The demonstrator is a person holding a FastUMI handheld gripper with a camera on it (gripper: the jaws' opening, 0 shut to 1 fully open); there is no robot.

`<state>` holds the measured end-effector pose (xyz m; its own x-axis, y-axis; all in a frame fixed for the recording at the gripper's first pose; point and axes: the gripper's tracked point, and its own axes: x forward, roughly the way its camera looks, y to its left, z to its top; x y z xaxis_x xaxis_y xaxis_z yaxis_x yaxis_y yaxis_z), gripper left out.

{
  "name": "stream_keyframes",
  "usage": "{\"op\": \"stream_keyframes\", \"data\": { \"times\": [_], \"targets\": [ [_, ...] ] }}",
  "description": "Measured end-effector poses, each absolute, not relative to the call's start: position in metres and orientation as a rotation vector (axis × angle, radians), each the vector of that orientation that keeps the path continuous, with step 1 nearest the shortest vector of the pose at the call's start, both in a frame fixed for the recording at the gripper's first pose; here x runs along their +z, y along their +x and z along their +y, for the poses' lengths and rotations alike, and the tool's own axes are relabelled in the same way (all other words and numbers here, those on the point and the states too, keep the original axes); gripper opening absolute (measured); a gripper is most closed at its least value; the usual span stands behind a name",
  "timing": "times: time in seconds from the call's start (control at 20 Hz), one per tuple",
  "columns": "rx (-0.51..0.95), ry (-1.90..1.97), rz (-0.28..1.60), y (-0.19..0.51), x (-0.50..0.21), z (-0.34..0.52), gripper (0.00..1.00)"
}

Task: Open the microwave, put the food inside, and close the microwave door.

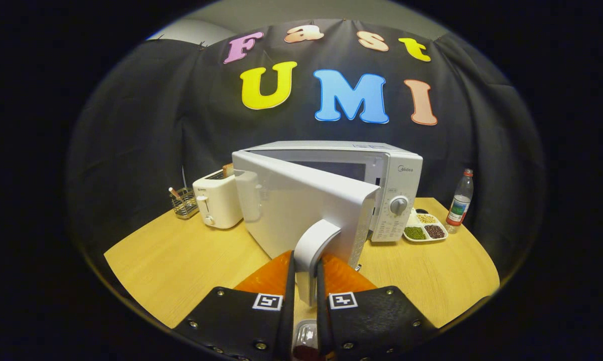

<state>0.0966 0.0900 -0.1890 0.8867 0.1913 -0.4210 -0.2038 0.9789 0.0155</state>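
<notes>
The tool [305, 281] is clamped on the door handle [314, 250], both fingers [287, 291] pressing its sides. The door [301, 210] of the microwave [377, 175] stands swung partway out toward the camera, hinged at its left, and the dark cavity [331, 169] shows behind its top edge. The control panel with its dial [398, 205] sits right of the door. On the counter [181, 260], a toaster [216, 200] stands left of the microwave with a small wire rack [183, 202] beyond it. To the right, a divided tray of beans [426, 228] lies just beside the panel, and a bottle [460, 200] stands upright past the tray. Something orange [266, 278] lies under the fingers; I can't tell what it is.
</notes>
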Motion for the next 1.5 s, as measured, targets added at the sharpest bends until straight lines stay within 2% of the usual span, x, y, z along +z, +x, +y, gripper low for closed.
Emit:
{"op": "stream_keyframes", "data": {
  "times": [1.0, 1.1, 1.3, 1.5],
  "targets": [
    [0.273, 0.022, 0.416, 0.009, -0.192, 0.252, 0.21],
    [0.326, 0.068, 0.427, 0.001, -0.189, 0.27, 0.21],
    [0.569, 0.154, 0.445, -0.029, -0.172, 0.318, 0.21],
    [0.642, 0.158, 0.388, -0.037, -0.139, 0.308, 0.23]
  ]
}}
